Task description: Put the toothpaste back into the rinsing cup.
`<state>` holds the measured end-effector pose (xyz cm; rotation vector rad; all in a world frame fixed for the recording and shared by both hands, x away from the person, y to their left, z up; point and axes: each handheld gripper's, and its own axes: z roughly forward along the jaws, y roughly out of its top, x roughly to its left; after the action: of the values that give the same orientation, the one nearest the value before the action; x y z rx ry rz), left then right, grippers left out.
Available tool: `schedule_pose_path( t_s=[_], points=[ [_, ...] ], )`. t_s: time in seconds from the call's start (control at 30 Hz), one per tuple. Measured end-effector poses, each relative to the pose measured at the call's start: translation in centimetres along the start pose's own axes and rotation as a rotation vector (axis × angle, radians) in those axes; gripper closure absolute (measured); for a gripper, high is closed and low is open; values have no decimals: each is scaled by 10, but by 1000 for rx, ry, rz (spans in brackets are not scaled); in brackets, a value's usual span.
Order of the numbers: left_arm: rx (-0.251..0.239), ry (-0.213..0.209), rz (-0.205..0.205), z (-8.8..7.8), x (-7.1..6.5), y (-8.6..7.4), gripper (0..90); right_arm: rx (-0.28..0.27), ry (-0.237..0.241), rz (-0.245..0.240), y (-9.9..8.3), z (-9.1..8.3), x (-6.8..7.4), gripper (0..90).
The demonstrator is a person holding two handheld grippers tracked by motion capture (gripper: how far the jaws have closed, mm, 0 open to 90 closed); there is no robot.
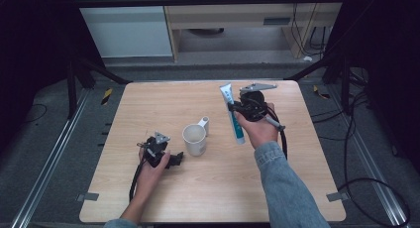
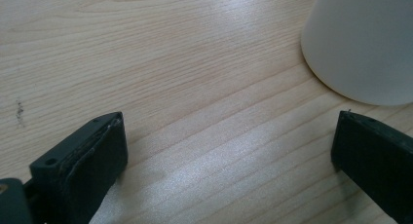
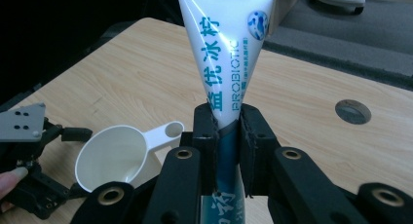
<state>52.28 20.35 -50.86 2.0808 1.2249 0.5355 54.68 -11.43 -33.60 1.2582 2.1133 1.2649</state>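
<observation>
A white and teal toothpaste tube (image 1: 232,111) is held above the table's right half, with my right gripper (image 1: 234,108) shut on its middle. In the right gripper view the two jaws pinch the tube (image 3: 226,53) from both sides, and its flat white end points up and away. A white mug (image 1: 194,140) with a handle stands upright at the table's centre. My left gripper (image 1: 177,159) rests low on the wood just left of the mug, open. In the left gripper view its jaws stand wide apart over bare wood, and the mug (image 2: 360,44) sits beyond the right jaw.
The light wooden table (image 1: 213,188) has bare room in front and to the left. Black cables (image 1: 376,183) trail off its right side onto the grey floor. A round grommet (image 3: 352,111) is set into the tabletop. Dark frame posts stand at both far corners.
</observation>
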Motion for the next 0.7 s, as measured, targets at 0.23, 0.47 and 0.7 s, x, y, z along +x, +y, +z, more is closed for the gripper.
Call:
schedule_pose_path(
  t_s=[0.23, 0.47, 0.7],
  points=[
    [1, 1, 2, 0, 0, 0, 0, -51, 3, 5, 5, 0, 9, 790],
    [-1, 0, 3, 1, 0, 1, 0, -140, -10, 2, 11, 4, 23, 790],
    [0, -2, 4, 1, 1, 1, 0, -173, -30, -7, 19, 7, 34, 790]
  ],
)
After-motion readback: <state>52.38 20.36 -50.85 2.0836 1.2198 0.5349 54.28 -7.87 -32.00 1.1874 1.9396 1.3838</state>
